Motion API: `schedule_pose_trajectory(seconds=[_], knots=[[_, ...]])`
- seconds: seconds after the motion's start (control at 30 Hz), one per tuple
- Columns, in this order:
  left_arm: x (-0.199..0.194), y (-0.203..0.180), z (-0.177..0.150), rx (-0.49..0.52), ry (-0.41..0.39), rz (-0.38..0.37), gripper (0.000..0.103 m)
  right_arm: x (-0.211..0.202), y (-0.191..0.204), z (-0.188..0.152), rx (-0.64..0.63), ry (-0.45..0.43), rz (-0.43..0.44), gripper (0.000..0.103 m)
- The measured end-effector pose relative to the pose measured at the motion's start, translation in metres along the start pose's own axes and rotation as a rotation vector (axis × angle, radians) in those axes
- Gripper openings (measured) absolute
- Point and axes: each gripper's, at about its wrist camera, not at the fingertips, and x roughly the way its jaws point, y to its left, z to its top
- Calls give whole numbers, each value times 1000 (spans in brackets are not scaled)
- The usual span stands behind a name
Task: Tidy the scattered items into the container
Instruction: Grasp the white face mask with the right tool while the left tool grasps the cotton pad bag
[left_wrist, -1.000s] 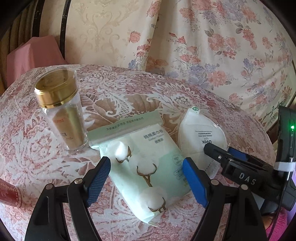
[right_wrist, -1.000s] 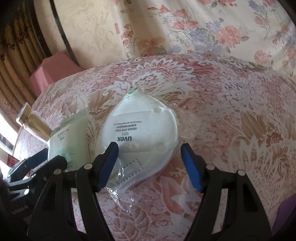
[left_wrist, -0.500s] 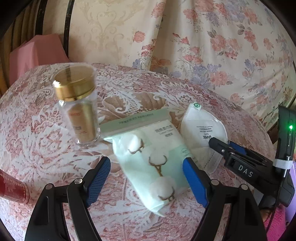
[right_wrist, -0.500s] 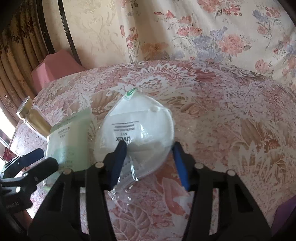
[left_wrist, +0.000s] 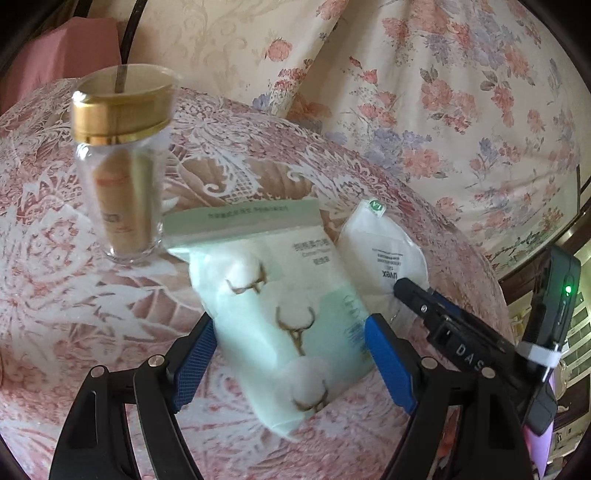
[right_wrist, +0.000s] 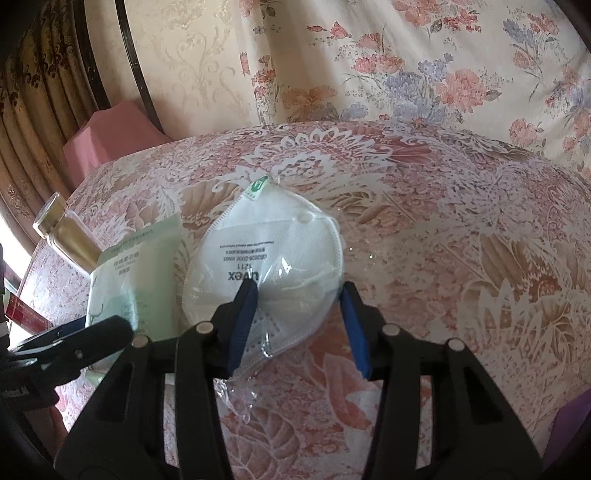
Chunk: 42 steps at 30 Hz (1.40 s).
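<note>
A white folded face mask (right_wrist: 269, 254) in clear wrap lies on the patterned table. My right gripper (right_wrist: 299, 295) straddles its near edge with the jaws narrowed around it, a gap still showing. A pale green cotton towel pack (left_wrist: 284, 295) lies left of the mask (left_wrist: 384, 251). My left gripper (left_wrist: 291, 350) is open with the pack's near end between its fingers. A glass bottle with a gold cap (left_wrist: 118, 166) stands left of the pack; it also shows in the right wrist view (right_wrist: 70, 236).
The table wears a pink and white lace cloth (right_wrist: 443, 221). A floral curtain (left_wrist: 443, 92) hangs behind. A pink box (right_wrist: 107, 136) sits at the far left edge. A red object (right_wrist: 22, 310) lies at the left. No container shows.
My right gripper has narrowed its jaws around the mask's near edge. My left gripper has moved forward over the towel pack, and the bottle now looks closer.
</note>
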Motion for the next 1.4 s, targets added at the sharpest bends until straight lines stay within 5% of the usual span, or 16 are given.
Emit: schedule_pose_trajectory(seconds=[0.23,0.57,0.73,0.8,1.03,1.13,1.2,1.23,1.4], knots=[[0,4,2,-43,-31,-16,70,2,-3,0,22,7,19,49],[6,3,7,-46,-25,6,72,3,-3,1,36,11,53,59],[5,0,6,-15,-28,19,69,-1,-1,1,25,-8,28,41],[5,0,5,-11,-29,23,69,-5,-4,1,41,-27,27,24],[3,-4,4,16,-43,48,67,-12,-8,0,53,-57,56,19],[4,-3,4,16,-40,45,67,-5,-11,1,61,-13,90,31],[4,-3,5,21,-37,44,67,1,-10,2,48,34,142,61],[4,-3,5,23,-36,42,67,3,-10,3,42,58,169,65],[4,1,6,18,-28,23,67,7,-19,1,82,106,219,66]])
